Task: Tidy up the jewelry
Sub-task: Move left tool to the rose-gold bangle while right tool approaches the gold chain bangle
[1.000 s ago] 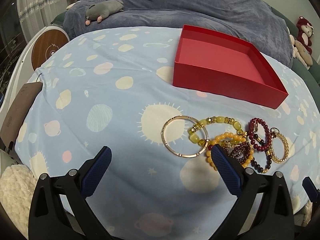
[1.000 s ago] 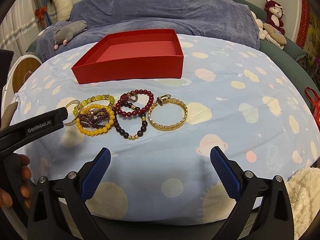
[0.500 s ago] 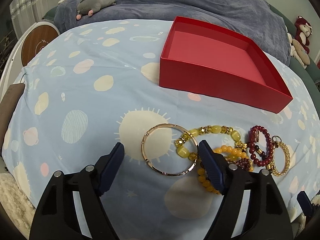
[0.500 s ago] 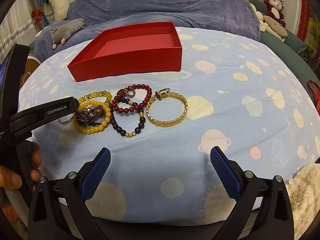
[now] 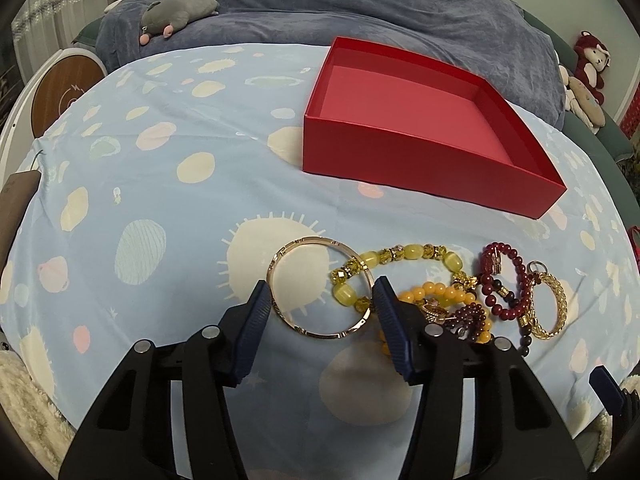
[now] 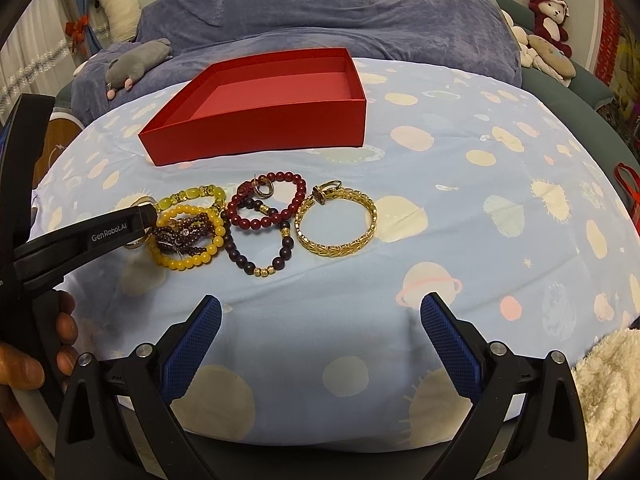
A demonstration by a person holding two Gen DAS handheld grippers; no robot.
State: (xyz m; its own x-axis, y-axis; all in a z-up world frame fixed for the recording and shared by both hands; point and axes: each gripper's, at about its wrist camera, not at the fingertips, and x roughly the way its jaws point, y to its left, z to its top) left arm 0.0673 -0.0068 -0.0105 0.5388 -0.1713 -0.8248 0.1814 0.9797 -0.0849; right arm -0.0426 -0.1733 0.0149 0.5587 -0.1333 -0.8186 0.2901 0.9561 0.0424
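Several bracelets lie in a cluster on the blue patterned cloth in front of an empty red box. A thin rose-gold bangle lies at the cluster's left end. My left gripper is open, with its two fingers on either side of the bangle, close to its rim. The left gripper shows from the side in the right wrist view. My right gripper is open and empty, well short of a gold chain bracelet, a red bead bracelet and a yellow bead bracelet.
A grey plush toy and a blue blanket lie behind the box. Red and beige plush toys sit at the far right. A white fleece lies at the near right edge. A round wooden object stands at the left.
My left gripper has moved forward and right to the rose-gold bangle and its jaws have narrowed around it. My right gripper has hardly moved.
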